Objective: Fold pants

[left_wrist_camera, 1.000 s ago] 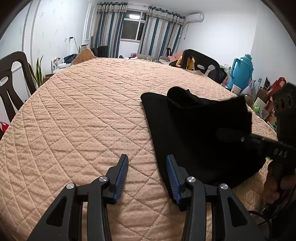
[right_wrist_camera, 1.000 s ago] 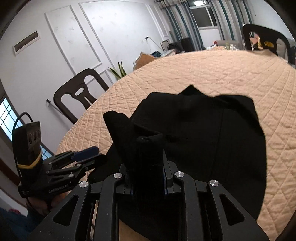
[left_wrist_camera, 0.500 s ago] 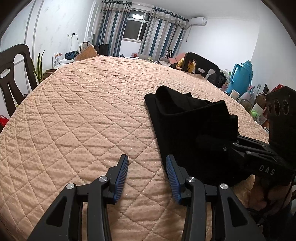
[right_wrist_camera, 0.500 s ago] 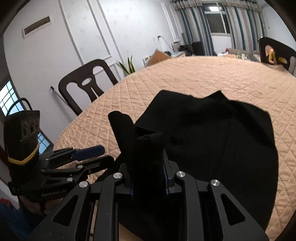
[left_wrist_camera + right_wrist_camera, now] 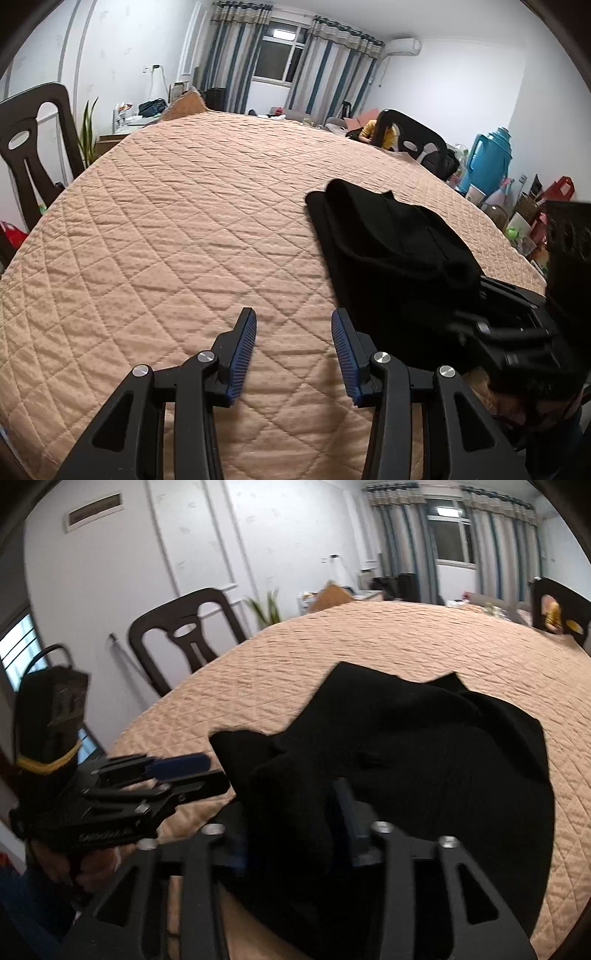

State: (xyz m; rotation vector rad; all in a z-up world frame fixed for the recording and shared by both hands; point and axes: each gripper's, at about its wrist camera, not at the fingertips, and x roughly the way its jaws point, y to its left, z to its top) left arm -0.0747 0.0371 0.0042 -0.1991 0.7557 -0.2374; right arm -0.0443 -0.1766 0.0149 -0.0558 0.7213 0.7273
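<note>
Pants (image 5: 391,251) black, bunched on the quilted surface (image 5: 184,240), near its front right edge as the left wrist view shows it. Part of the cloth is doubled over into a raised fold on top.

Left tool (image 5: 293,341): fingers spread, nothing between them, just over bare quilt, just left of the pants' near edge. Not touching the cloth.

Right tool (image 5: 291,827): a ridge of pants fabric stands up between its fingers; the right pad (image 5: 347,812) shows a gap beside the cloth. Frame blurred, so can't tell if it's pinching or spread.

2 dark chairs (image 5: 29,147) at the surface's edge, blue thermos (image 5: 487,158) far right.
</note>
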